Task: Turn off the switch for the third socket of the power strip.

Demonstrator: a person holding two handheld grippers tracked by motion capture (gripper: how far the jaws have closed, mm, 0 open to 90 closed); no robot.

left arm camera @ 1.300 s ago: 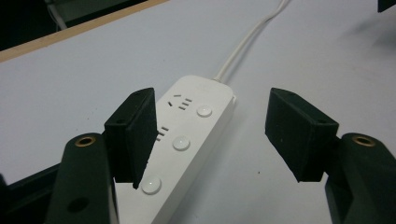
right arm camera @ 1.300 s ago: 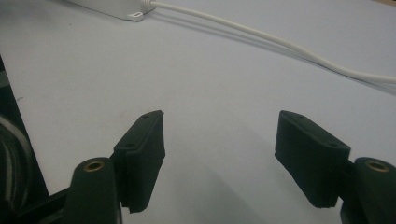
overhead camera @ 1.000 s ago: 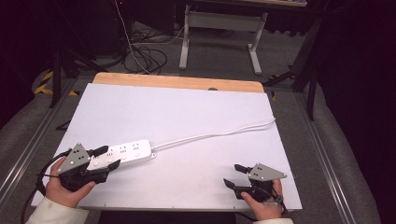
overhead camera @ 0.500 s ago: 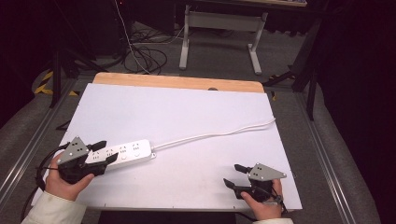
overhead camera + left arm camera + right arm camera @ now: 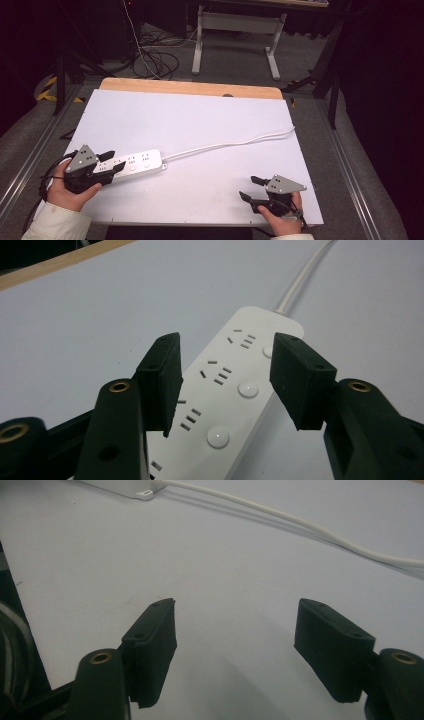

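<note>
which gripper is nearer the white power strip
Left. The left gripper is over the power strip's near end, its open jaws straddling the strip's body. The right gripper sits open toward the table's front right, apart from the strip.

A white sheet (image 5: 200, 125) covered almost the whole counter (image 5: 190, 88), leaving a strip of light wood showing along the far edge. A small dark mark sat on that wooden strip, right of centre. Beyond the counter lay a grey carpeted floor (image 5: 235, 62), with a tangle of black cables (image 5: 157, 57) at the left and a thin white cable running up from it. The pale metal legs of a stand (image 5: 235, 30) rose from the floor past the counter's far edge. Metal rails (image 5: 350, 175) ran along both sides of the counter. Yellow-and-black hazard tape (image 5: 47, 87) showed on the floor at far left. The surroundings were dark.
</note>
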